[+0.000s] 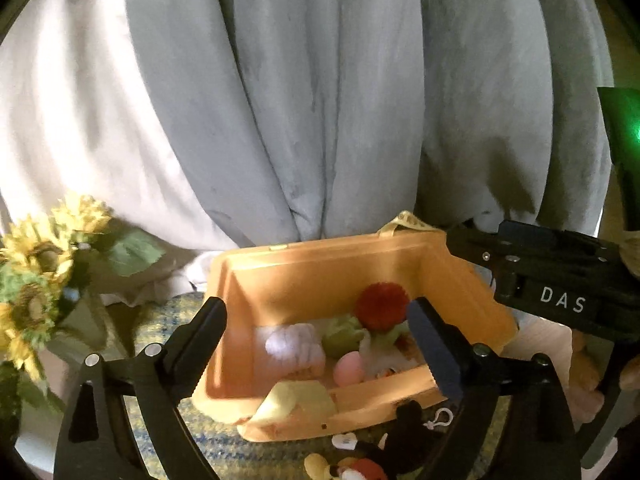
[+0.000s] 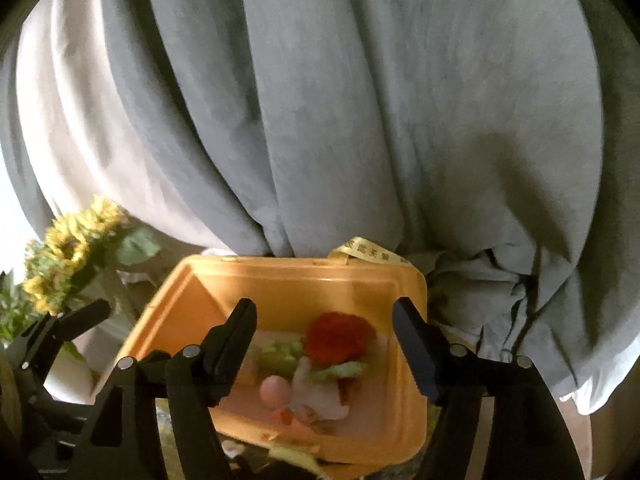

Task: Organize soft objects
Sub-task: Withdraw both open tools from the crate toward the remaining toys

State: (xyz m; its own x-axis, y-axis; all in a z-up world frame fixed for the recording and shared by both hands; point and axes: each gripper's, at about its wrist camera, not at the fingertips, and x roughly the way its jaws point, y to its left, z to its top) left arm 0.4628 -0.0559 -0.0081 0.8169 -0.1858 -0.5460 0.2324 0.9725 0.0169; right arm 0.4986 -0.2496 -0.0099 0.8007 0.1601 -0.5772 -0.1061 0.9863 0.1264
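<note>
An orange plastic box [image 1: 320, 268] stands open on a woven mat and holds several soft toys: a red pompom [image 1: 382, 300], a lilac plush [image 1: 294, 346], a green plush [image 1: 340, 334] and a pink ball [image 1: 349, 368]. A yellow soft piece [image 1: 298, 400] hangs over its near rim. A black, red and yellow plush with a keyring [image 1: 384, 448] lies on the mat in front. My left gripper [image 1: 316, 340] is open and empty above the box's near edge. My right gripper [image 2: 324, 340] is open and empty over the box [image 2: 280, 284]; its body shows at the right of the left wrist view [image 1: 560, 284].
Grey and white bedding [image 1: 320, 100] hangs close behind the box. Artificial sunflowers [image 1: 44, 264] in a vase stand at the left. A yellow ribbon [image 2: 368, 256] lies on the box's far rim.
</note>
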